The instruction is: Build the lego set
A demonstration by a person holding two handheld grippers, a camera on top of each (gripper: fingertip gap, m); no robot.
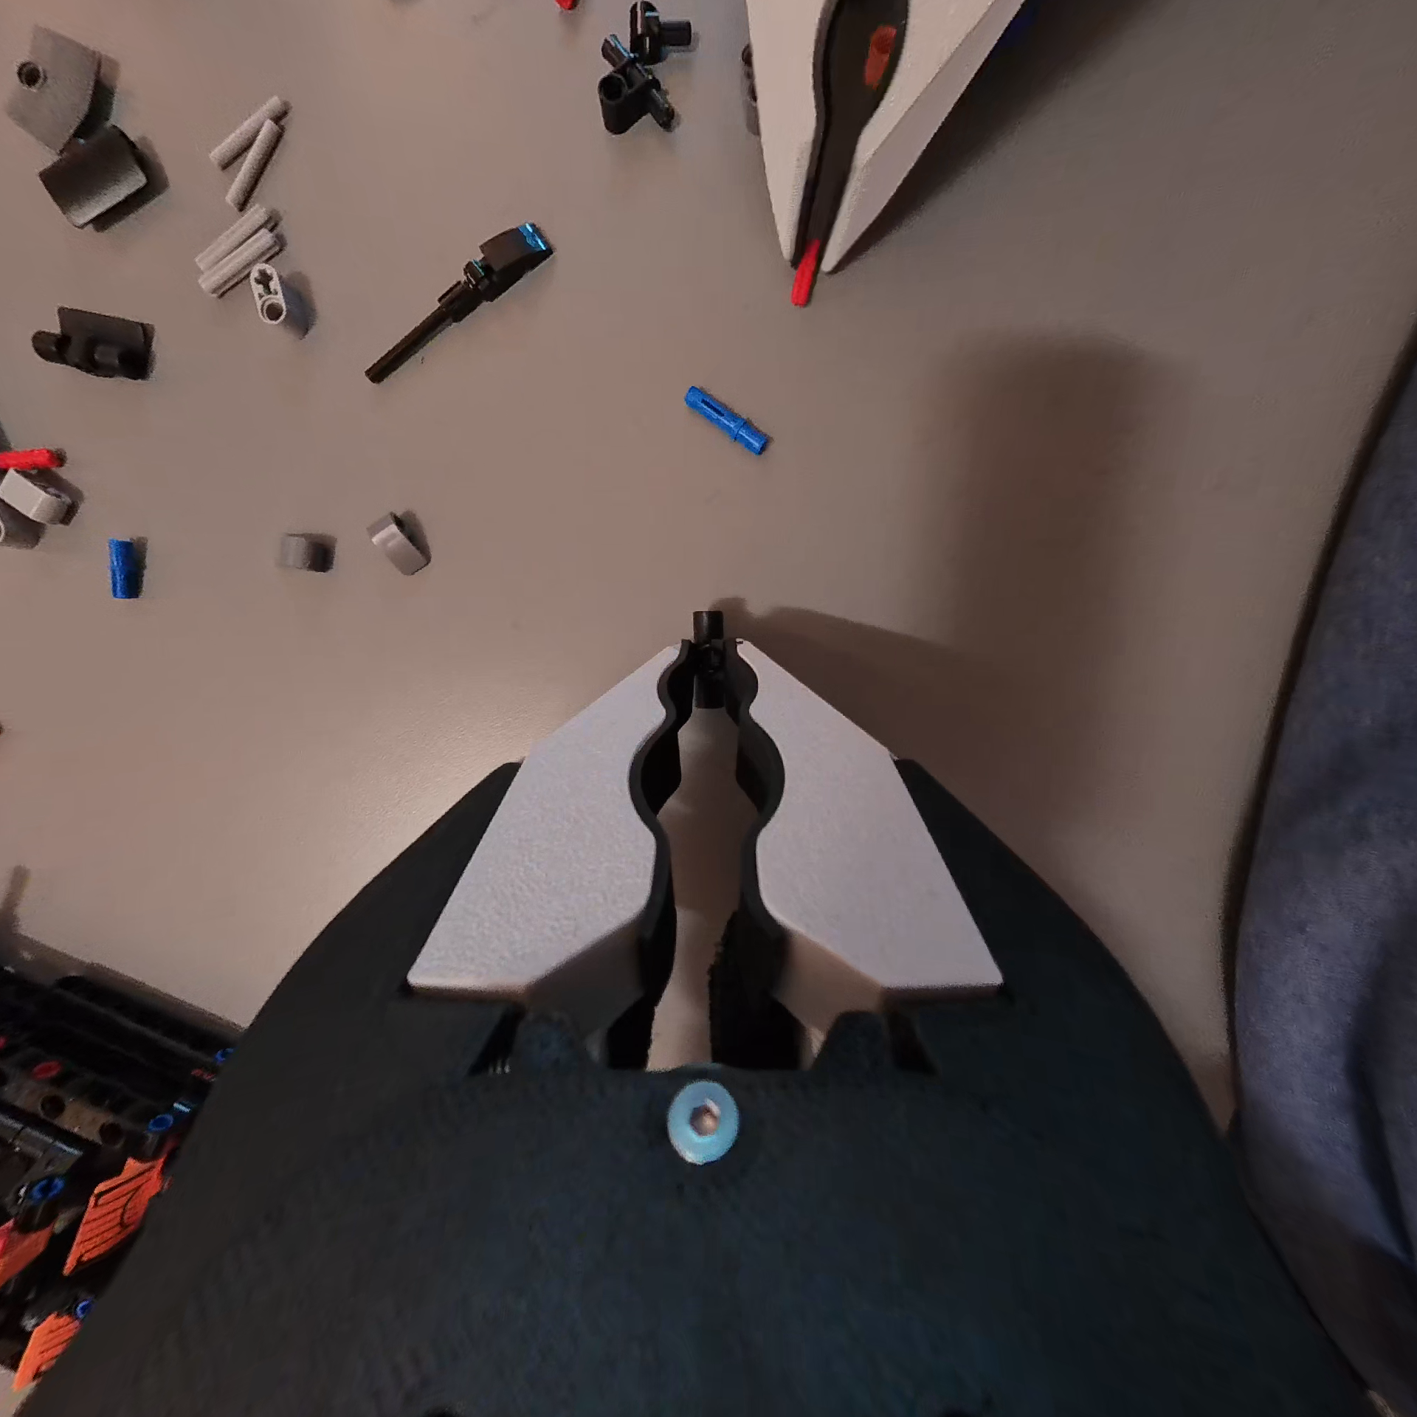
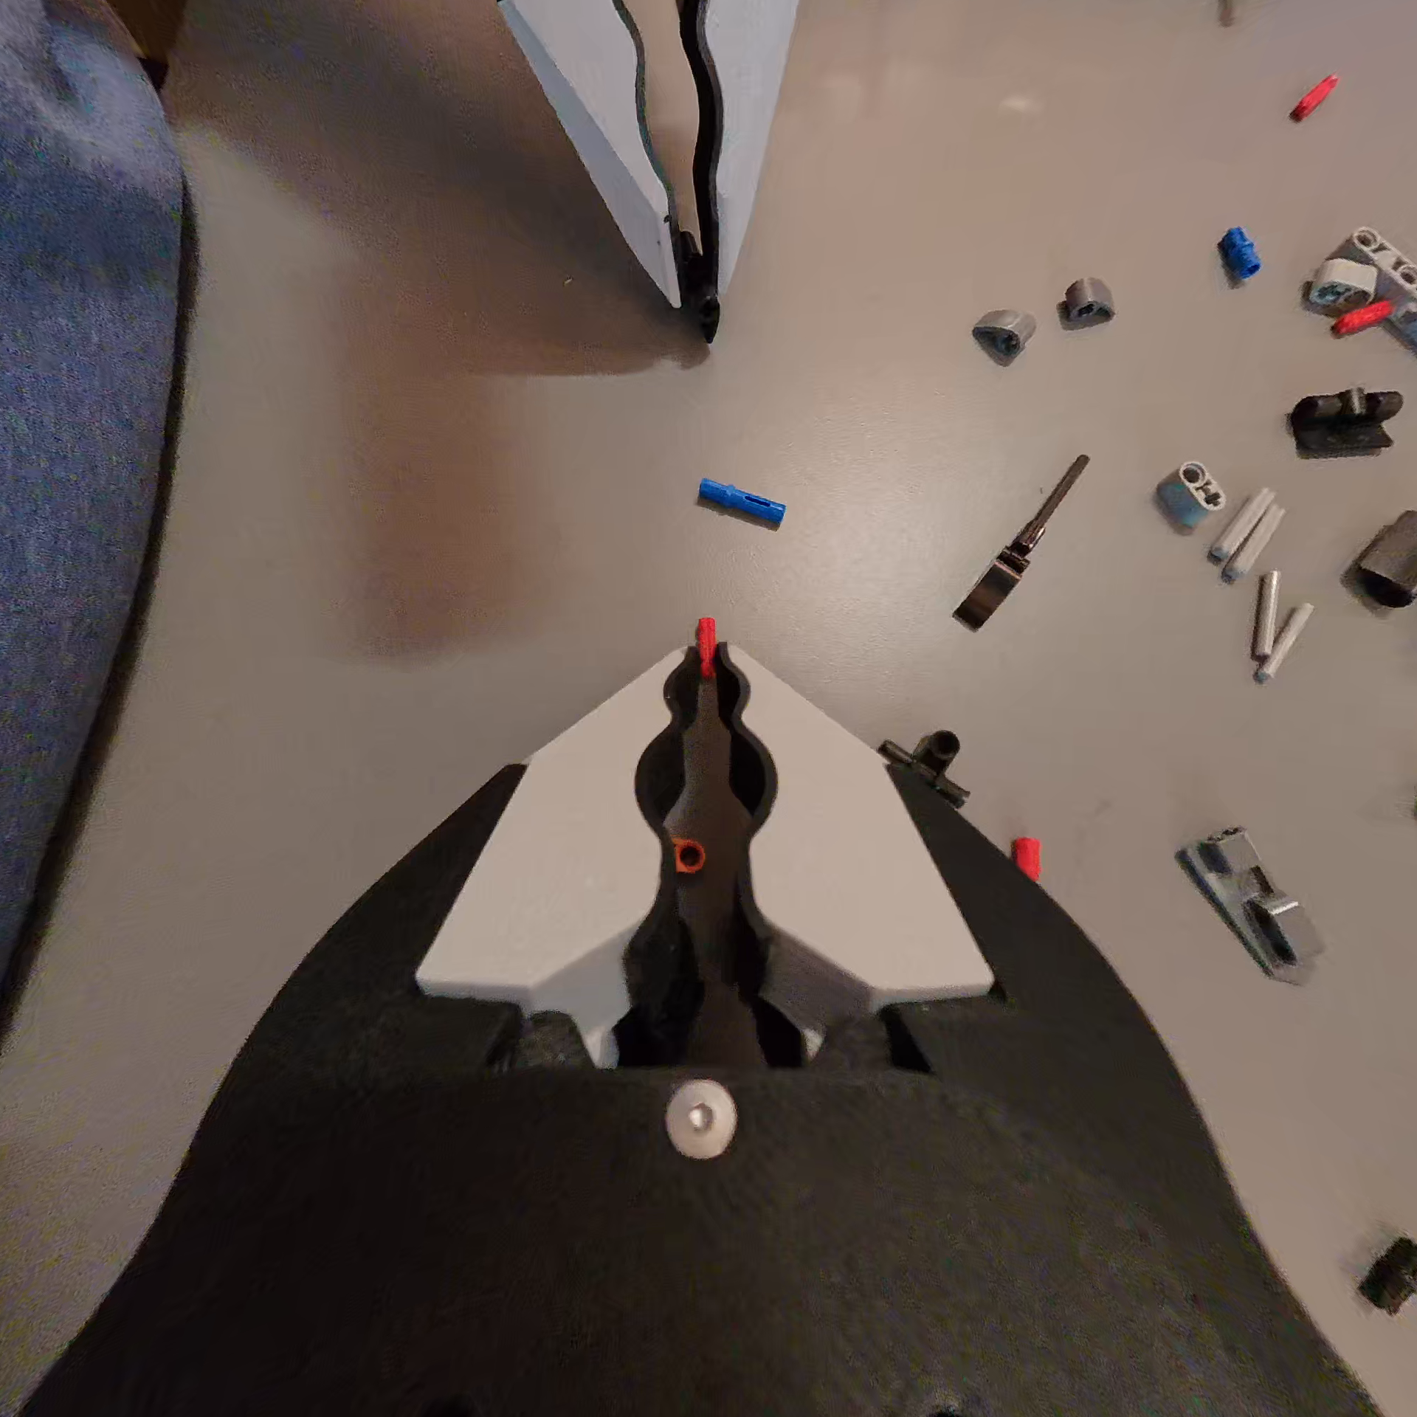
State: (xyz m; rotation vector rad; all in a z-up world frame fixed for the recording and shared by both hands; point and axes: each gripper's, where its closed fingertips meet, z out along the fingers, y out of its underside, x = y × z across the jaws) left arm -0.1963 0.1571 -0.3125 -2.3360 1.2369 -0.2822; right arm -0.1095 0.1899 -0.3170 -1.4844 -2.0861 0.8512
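My left gripper (image 1: 709, 652) is shut on a small black pin (image 1: 706, 629) whose tip sticks out past the fingertips above the grey table. My right gripper (image 2: 707, 652) is shut on a small red pin (image 2: 705, 638). Each gripper also shows in the other's view: the right gripper (image 1: 805, 264) with its red pin at the top right, the left gripper (image 2: 701, 307) with its black pin at the top. A blue pin (image 1: 726, 420) lies on the table between them; it also shows in the right wrist view (image 2: 741, 502). An orange piece (image 2: 688, 856) sits between the right fingers.
Loose parts lie to my left: a black axle with a curved piece (image 1: 460, 299), grey axles (image 1: 241, 207), grey bushes (image 1: 399, 543), black connectors (image 1: 640, 69). A partly built black and orange model (image 1: 69, 1135) sits at lower left. Blue fabric (image 1: 1334, 882) borders the table edge. About 10 centimeters separates my left fingertips from my right. From my right tips it is roughly 5 centimeters to the orange piece (image 2: 688, 856); from my left, 15 centimeters.
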